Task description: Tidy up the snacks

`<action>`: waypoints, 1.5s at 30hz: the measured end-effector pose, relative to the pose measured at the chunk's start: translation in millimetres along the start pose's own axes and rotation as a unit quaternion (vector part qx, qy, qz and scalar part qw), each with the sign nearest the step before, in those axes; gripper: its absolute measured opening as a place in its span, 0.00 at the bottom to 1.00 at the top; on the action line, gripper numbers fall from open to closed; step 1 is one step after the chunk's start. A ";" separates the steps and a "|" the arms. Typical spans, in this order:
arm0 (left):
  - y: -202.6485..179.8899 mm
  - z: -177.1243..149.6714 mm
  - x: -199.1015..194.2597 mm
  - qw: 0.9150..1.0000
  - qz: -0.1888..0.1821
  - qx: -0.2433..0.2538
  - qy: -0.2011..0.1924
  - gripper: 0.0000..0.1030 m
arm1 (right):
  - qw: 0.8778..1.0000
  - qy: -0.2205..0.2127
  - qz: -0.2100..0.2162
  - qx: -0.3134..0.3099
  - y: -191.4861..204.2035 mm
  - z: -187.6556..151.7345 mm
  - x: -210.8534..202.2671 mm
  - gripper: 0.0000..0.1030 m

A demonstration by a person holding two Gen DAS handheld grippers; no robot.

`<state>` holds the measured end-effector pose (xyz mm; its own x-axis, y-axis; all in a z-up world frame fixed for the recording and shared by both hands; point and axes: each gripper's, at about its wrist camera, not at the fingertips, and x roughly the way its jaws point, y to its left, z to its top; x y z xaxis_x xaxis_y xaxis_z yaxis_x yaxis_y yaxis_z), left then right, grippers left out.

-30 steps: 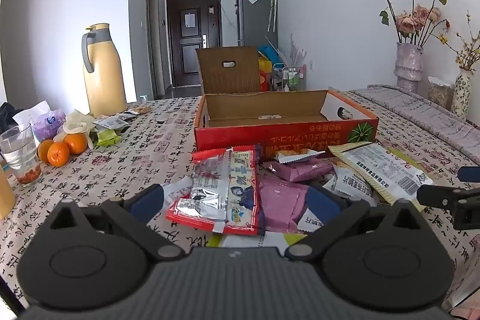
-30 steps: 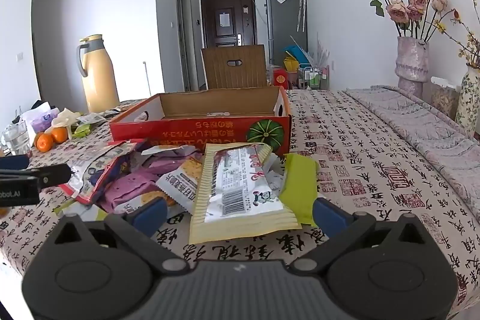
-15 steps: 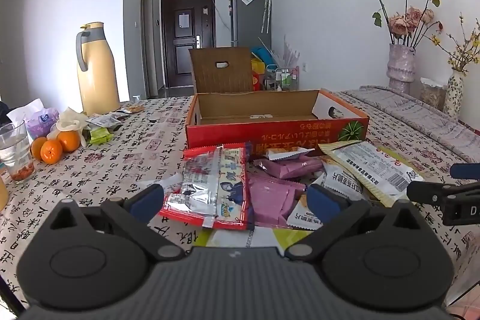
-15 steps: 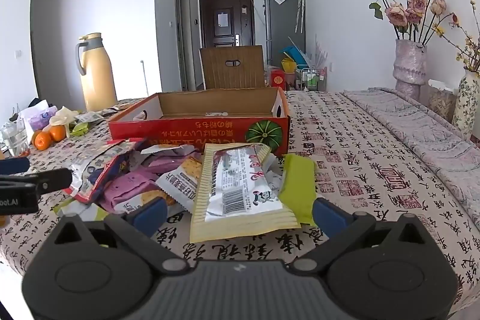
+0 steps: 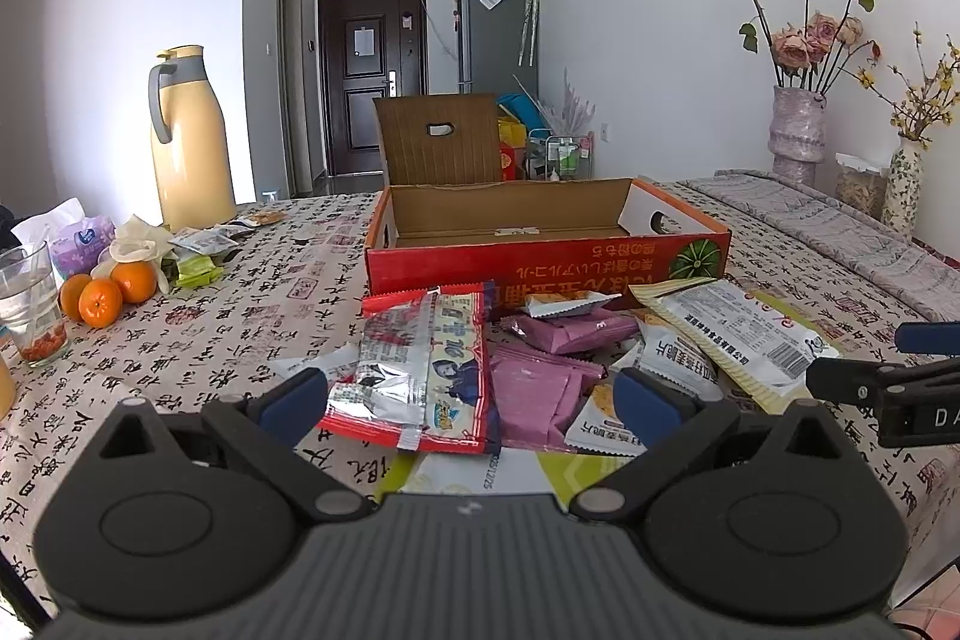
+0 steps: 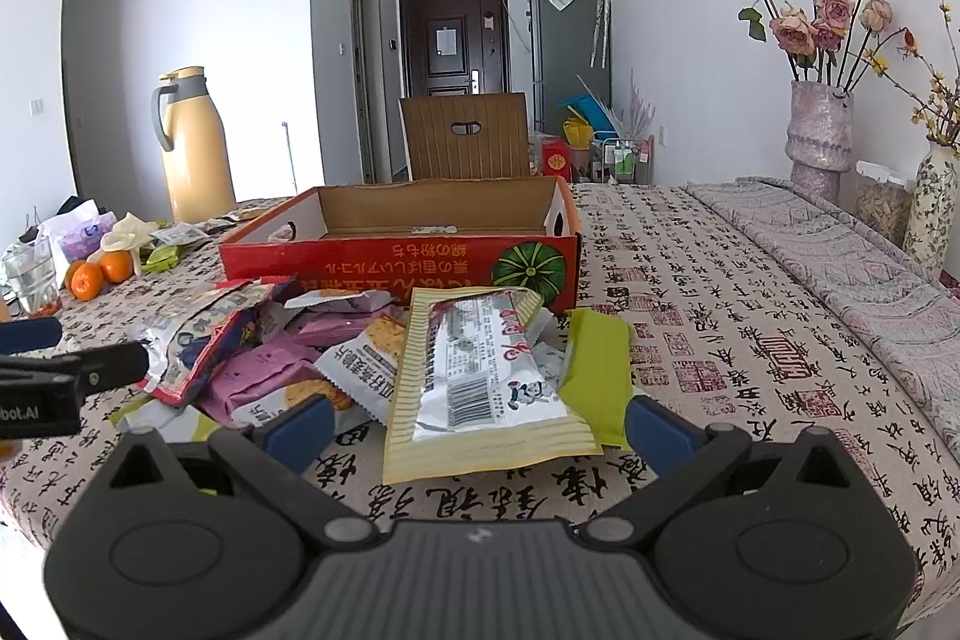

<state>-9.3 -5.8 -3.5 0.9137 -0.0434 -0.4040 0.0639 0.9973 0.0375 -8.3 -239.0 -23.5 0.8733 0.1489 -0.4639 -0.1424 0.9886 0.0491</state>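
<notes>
A pile of snack packets lies on the table before an open red cardboard box, which also shows in the right wrist view. My left gripper is open, its jaws either side of a red and silver packet, above pink packets. My right gripper is open around the near end of a yellow striped packet, beside a green packet. Each gripper's fingertips show at the edge of the other's view. The box is nearly empty.
A yellow thermos jug, oranges, a glass and small wrappers stand at the left. Vases of dried flowers stand at the far right by a grey runner. A chair back is behind the box.
Both grippers have drawn back and lifted slightly from the pile, so the table looks a little farther. Both stay open. The packets have not moved.
</notes>
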 end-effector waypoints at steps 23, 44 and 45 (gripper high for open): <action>-4.1 -2.8 -1.8 1.000 -0.003 0.001 0.003 1.00 | 1.000 0.001 -0.001 -0.001 1.5 -1.3 -0.9 1.00; -2.7 -2.8 1.2 1.000 -0.003 -0.001 0.006 1.00 | 1.000 0.000 0.001 -0.002 2.5 -0.6 -0.3 1.00; -2.5 -2.7 1.9 1.000 -0.003 -0.001 0.007 1.00 | 1.000 0.000 0.002 -0.002 2.5 -0.7 -0.6 1.00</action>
<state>-8.8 -8.2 -6.8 0.9080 -0.0483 -0.4162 0.0680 0.9972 0.0327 -9.5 -236.6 -23.7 0.8724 0.1529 -0.4643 -0.1478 0.9879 0.0477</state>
